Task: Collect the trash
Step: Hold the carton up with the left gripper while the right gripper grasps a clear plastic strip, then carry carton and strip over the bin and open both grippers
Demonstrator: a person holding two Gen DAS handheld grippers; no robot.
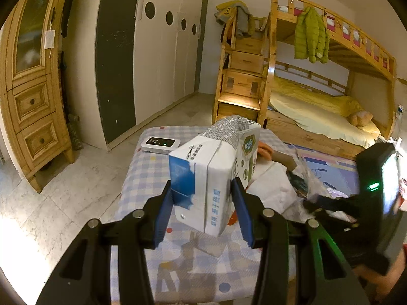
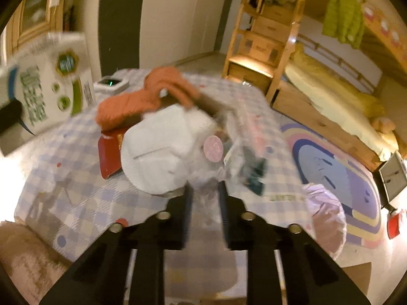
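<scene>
My left gripper point(image 1: 203, 211) is shut on a white and blue milk carton point(image 1: 203, 178), held above the checked tablecloth point(image 1: 142, 185). The carton also shows at the far left of the right wrist view point(image 2: 51, 84). My right gripper point(image 2: 204, 203) is shut on a clear plastic bag point(image 2: 229, 152) holding a white mask-like piece point(image 2: 157, 152) and other trash. The right wrist view is blurred. The right gripper also shows at the right edge of the left wrist view point(image 1: 330, 203).
An orange cloth point(image 2: 152, 96) and a red packet point(image 2: 109, 157) lie on the table. A small white device point(image 1: 160, 144) with a green light sits at the far edge. A bunk bed point(image 1: 318, 101), wardrobe point(image 1: 152, 50) and rug point(image 2: 330, 167) surround the table.
</scene>
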